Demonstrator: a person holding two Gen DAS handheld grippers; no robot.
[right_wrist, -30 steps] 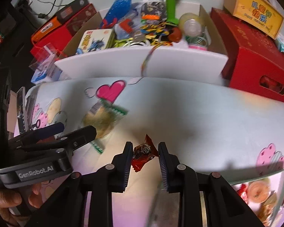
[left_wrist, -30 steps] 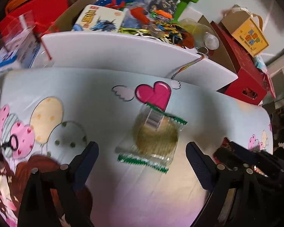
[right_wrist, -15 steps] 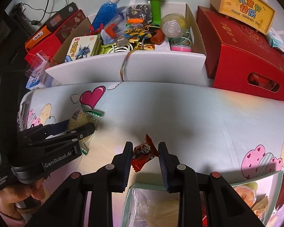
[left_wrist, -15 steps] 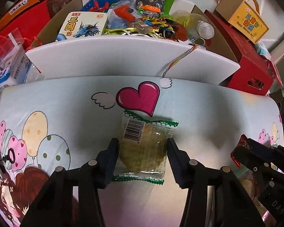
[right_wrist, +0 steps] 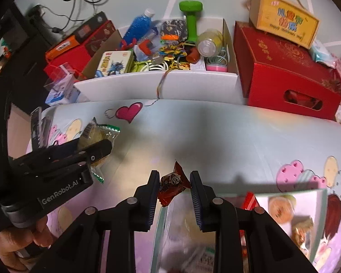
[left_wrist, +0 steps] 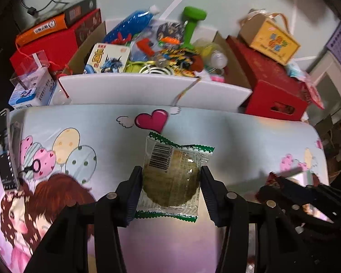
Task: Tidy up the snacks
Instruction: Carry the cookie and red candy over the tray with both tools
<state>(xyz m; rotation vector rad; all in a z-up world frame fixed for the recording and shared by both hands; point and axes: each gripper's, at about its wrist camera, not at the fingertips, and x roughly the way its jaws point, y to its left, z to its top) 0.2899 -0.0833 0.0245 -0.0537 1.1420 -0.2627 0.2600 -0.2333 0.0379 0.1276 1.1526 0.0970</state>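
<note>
Gripping a wrapped biscuit (left_wrist: 170, 177) (barcode up) just below the pink heart (left_wrist: 151, 120), the left gripper (left_wrist: 170, 182) pinches it; the right gripper (right_wrist: 174, 183), farther right of the heart, clamps a red candy (right_wrist: 172, 183).

Across the middle of both views the patterned tablecloth (right_wrist: 216, 132) lies bare and passable. Along the top, the white box of clutter (right_wrist: 156, 86) and red box (right_wrist: 282, 72) block the far edge. A clear container (right_wrist: 238, 204) fills the lower right.
</note>
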